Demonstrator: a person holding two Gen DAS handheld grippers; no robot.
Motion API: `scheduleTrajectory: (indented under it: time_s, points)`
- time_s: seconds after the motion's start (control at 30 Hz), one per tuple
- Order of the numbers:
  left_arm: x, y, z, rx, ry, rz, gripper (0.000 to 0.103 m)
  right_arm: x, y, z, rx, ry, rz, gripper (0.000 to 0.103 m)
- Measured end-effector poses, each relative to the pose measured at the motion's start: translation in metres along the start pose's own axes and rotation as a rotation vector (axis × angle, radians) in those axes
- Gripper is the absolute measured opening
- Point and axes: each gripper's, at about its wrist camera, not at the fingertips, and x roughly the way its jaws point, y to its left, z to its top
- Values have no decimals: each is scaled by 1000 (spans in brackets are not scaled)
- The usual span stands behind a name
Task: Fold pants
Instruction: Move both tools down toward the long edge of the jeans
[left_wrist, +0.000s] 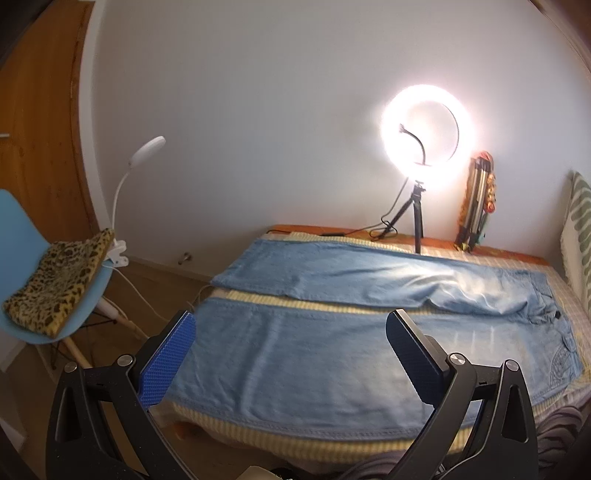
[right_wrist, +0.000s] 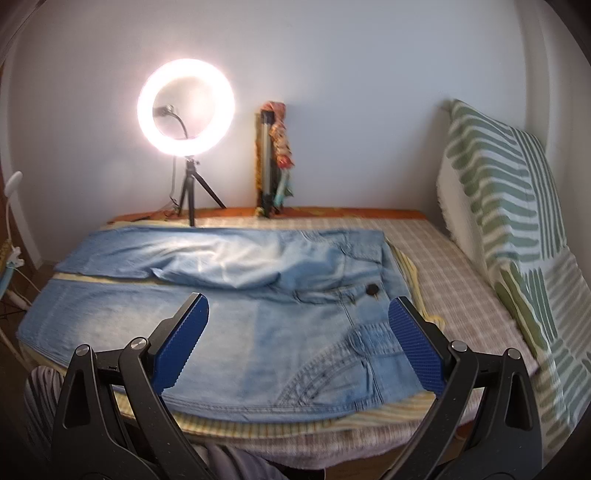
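Light blue denim pants (left_wrist: 332, 350) lie spread flat on the bed, legs pointing left, waist to the right. In the right wrist view the pants (right_wrist: 258, 325) show the waistband, a dark button (right_wrist: 372, 289) and a stitched pocket. My left gripper (left_wrist: 291, 332) is open and empty, hovering above the near leg close to its hem end. My right gripper (right_wrist: 299, 317) is open and empty, hovering above the near hip and pocket area. Neither gripper touches the fabric.
The bed (right_wrist: 443, 266) has a checked cover and a yellow striped cloth under the pants. A lit ring light (left_wrist: 424, 133) on a tripod stands at the far edge, beside a bundled object (right_wrist: 275, 155). A striped pillow (right_wrist: 509, 206) leans at right. A blue chair (left_wrist: 22, 229) with a leopard cushion and clip lamp stands left.
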Motion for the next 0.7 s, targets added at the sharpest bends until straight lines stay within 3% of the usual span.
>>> scheduleTrajectory:
  time_s: [0.33,0.57,0.7]
  points:
    - [66,31,33,-24,92,-51,102,22,23,65,-93,-19,99,100]
    - [109,28,66,-2,121,-72,97,74,45,105,-171,5,126,100]
    - [135,23,85,37,131,-73,94,118,53,121,-177,40,197,100]
